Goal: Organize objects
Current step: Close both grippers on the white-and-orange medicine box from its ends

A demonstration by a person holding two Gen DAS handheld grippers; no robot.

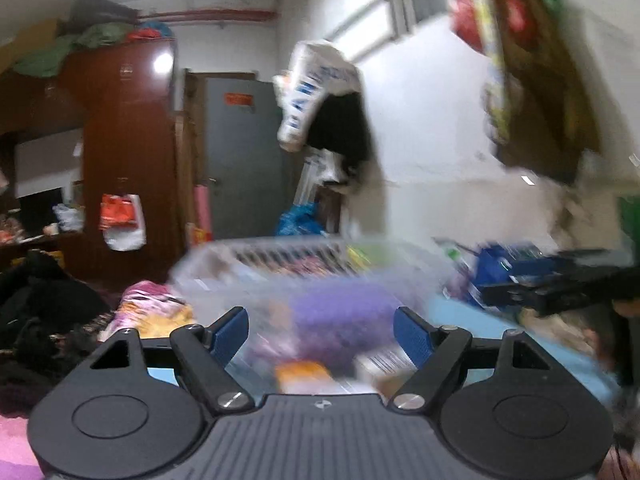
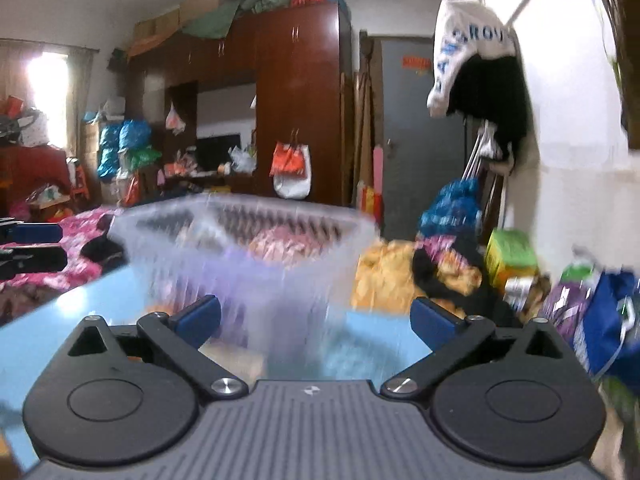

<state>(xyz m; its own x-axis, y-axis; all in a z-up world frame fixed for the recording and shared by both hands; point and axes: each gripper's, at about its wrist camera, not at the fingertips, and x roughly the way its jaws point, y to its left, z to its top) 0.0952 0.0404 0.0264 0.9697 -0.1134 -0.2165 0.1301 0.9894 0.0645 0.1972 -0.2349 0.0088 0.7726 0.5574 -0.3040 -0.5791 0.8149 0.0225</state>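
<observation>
A tall reddish-brown wardrobe (image 2: 296,92) fills the far wall, with green bedding (image 2: 224,20) and cardboard boxes (image 2: 160,26) piled on top. An orange-and-white plastic bag (image 2: 291,168) hangs from its door. Beside it stands a grey door (image 2: 416,132) carrying a small orange sticker (image 2: 416,63). A white garment with blue lettering (image 2: 468,48) hangs on the white wall, over something black (image 2: 492,96). Blue plastic bags (image 2: 120,144) are stacked at the far left, near a bright window (image 2: 48,88). A pink flowered blanket (image 2: 76,248) lies rumpled on the bed.
</observation>
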